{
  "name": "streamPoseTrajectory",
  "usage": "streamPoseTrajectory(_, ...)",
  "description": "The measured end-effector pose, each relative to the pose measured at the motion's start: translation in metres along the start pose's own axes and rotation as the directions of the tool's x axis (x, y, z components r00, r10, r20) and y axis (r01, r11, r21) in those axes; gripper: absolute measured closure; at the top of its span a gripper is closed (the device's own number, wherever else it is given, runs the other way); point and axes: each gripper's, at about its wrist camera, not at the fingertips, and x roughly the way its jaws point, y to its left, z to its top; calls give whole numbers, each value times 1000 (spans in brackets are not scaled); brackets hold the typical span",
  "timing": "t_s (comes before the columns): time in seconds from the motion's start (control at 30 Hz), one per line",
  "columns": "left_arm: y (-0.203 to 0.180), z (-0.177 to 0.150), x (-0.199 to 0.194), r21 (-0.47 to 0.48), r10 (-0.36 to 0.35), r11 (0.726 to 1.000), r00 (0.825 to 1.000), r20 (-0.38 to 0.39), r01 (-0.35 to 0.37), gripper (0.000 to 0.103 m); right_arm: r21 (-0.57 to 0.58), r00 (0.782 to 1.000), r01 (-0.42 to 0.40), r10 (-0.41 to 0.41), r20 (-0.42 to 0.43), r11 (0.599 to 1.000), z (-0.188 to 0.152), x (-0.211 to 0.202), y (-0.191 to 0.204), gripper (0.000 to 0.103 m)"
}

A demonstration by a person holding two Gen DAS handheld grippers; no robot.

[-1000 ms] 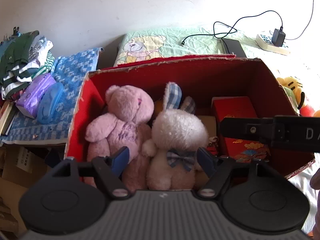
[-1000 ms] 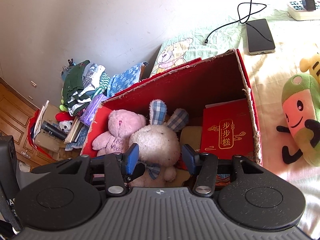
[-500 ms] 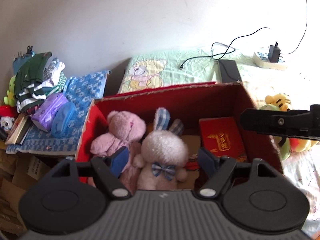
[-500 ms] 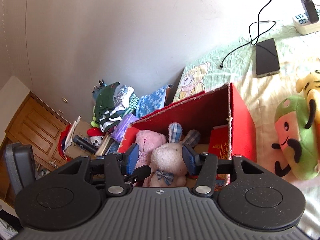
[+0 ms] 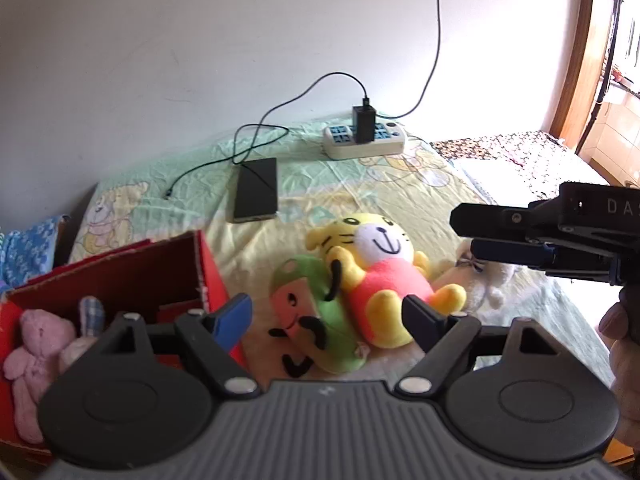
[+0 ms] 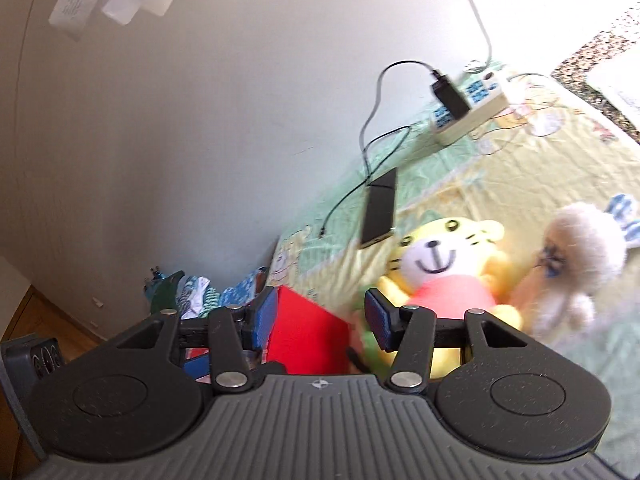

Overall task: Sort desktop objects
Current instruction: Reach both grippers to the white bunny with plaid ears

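**Both grippers empty over the toys**

Your left gripper (image 5: 328, 314) stands wide and empty, with the tiger (image 5: 376, 268) and green toy (image 5: 316, 320) at frame centre. Your right gripper (image 6: 320, 316) is likewise wide, holding nothing. The red box (image 5: 120, 276) sits lower left, containing a pink bear (image 5: 36, 344).

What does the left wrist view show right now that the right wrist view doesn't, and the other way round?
Only the left wrist view shows the pink plush bear inside the red cardboard box, plus the open right gripper. Only the right wrist view shows the white fluffy plush's head clearly, and folded clothes by the wall. Both show the yellow tiger plush, black phone, white power strip and the box.
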Motion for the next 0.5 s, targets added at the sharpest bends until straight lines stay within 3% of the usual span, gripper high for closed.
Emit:
streamPoseTrajectory(0.27,-65,22,47,20,-132,991,991,-32,133,21,119,983,183,-186,12,976,13,-47,-89,50)
streamPoseTrajectory(0.5,-114,36,105,85,-218,971,972,-83,225,21,254,980,198,-200,-17,947,19,-58,-141,47)
